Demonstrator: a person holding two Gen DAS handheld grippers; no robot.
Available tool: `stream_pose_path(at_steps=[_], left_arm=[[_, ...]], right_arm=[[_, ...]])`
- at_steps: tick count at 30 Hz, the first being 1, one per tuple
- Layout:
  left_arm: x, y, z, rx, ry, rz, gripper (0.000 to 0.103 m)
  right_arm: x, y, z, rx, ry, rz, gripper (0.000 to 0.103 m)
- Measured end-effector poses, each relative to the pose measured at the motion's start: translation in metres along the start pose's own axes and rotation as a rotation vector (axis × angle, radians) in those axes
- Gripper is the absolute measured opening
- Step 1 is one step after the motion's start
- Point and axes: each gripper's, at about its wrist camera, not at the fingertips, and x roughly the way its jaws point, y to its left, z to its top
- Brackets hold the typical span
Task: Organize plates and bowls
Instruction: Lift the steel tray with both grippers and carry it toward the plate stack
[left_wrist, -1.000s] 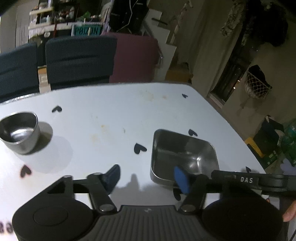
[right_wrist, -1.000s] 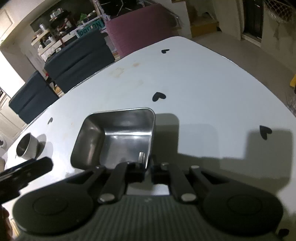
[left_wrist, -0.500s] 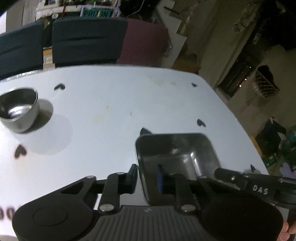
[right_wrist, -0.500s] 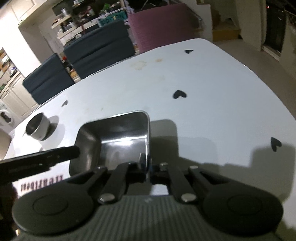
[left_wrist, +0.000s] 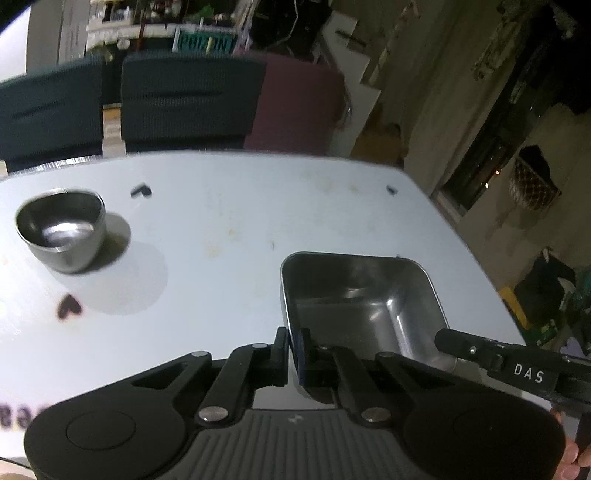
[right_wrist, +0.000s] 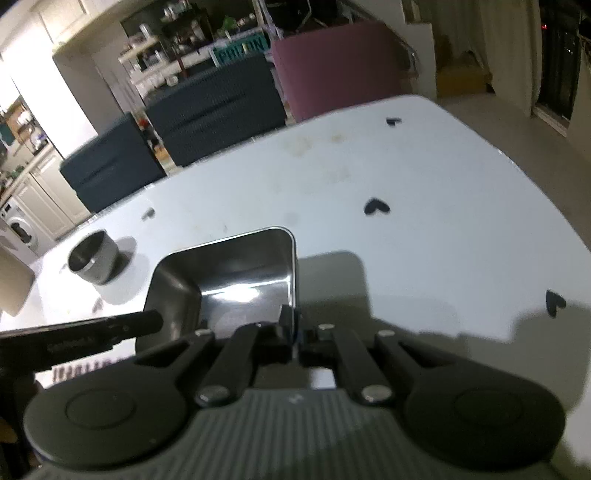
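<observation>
A square steel tray (left_wrist: 364, 302) sits at the near right of the white table (left_wrist: 229, 221). My left gripper (left_wrist: 293, 350) is shut on the tray's near left rim. My right gripper (right_wrist: 295, 332) is shut on the same tray (right_wrist: 229, 280) at its right rim. A round steel bowl (left_wrist: 61, 229) stands apart at the left of the table; it also shows in the right wrist view (right_wrist: 94, 260).
Black heart stickers (right_wrist: 376, 206) dot the table. Two dark blue chairs (left_wrist: 184, 103) and a maroon chair (left_wrist: 295, 110) stand behind the far edge. The table's right edge (left_wrist: 461, 236) drops to a cluttered floor.
My left gripper went from open beside the tray to shut on its rim. The tray has shifted with both grippers, and both views have tilted up.
</observation>
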Motion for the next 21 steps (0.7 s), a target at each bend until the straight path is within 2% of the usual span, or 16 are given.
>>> stream_pose_path(at_steps=[9, 15, 21], left_arm=[[-0.053, -0.003, -0.007, 0.019, -0.084, -0.005, 0.004], [-0.086, -0.007, -0.023, 0.041, -0.110, 0.003, 0.004], [-0.103, -0.013, -0.041, 0.080, -0.114, 0.028, 0.005]], right_arm=[[-0.052, 0.005, -0.010, -0.012, -0.101, 0.082, 0.003], [-0.087, 0.004, -0.026, -0.028, -0.123, 0.127, 0.003], [-0.100, 0.017, -0.038, -0.080, -0.133, 0.137, 0.004]])
